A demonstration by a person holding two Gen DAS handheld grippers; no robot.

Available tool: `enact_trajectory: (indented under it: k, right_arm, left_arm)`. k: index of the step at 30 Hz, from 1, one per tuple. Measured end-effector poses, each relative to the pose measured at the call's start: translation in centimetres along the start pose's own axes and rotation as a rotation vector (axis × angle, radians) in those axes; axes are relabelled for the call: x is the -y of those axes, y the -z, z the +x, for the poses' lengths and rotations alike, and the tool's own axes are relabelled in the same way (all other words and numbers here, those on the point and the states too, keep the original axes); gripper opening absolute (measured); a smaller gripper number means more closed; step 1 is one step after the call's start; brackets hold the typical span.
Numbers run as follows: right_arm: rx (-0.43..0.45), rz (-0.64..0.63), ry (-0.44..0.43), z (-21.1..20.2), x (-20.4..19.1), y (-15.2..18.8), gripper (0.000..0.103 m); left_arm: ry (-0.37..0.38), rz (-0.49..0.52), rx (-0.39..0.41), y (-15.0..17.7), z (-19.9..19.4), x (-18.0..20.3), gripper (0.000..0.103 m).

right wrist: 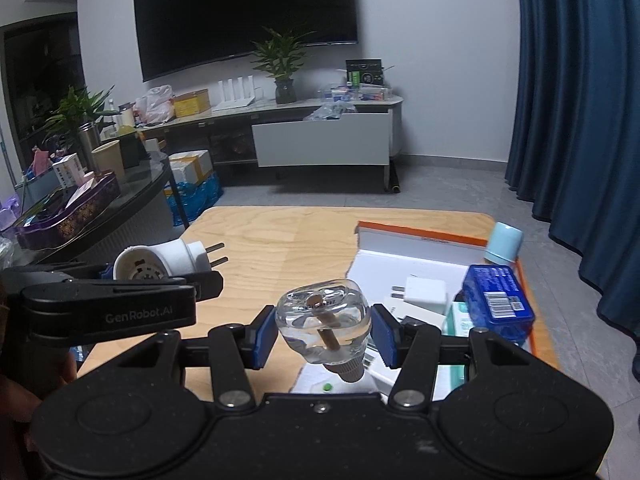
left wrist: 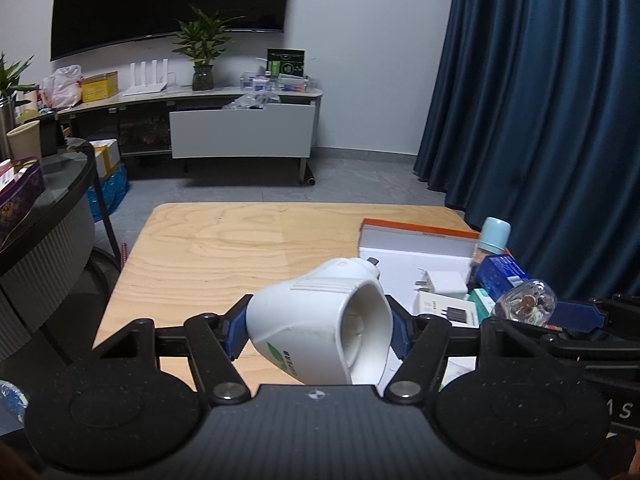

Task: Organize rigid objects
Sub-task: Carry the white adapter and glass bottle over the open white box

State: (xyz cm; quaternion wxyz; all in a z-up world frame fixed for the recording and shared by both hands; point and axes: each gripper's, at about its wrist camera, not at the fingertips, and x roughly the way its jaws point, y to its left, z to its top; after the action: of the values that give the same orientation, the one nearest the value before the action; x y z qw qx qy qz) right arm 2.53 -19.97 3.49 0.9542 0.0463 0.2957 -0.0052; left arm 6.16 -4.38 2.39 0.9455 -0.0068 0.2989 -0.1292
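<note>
My left gripper (left wrist: pixel 318 330) is shut on a white plug-in device (left wrist: pixel 316 328) with two prongs, held above the wooden table (left wrist: pixel 224 248). It also shows in the right wrist view (right wrist: pixel 160 264), at the left. My right gripper (right wrist: pixel 324 334) is shut on a clear glass bottle (right wrist: pixel 322 320) with a wick inside, held above the near edge of an open white box with an orange rim (right wrist: pixel 420 236). The bottle also shows in the left wrist view (left wrist: pixel 524 302). The box holds a white charger (right wrist: pixel 424 294), a blue box (right wrist: pixel 498 300) and a light blue capped bottle (right wrist: pixel 504 244).
A dark glass side table (right wrist: pixel 120 200) with boxes and cups stands to the left. A TV cabinet (right wrist: pixel 320 140) with plants and clutter stands against the far wall. Blue curtains (right wrist: pixel 580 120) hang on the right. The floor is grey tile.
</note>
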Motion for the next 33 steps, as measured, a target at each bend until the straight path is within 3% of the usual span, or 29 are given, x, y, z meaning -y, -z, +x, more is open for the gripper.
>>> enact_trajectory:
  k: [33]
  right_arm:
    - [0.066,0.154,0.159,-2.7,9.5,0.0,0.062]
  left_arm:
    - [0.172,0.142,-0.046,-0.6,2.7,7.4,0.067]
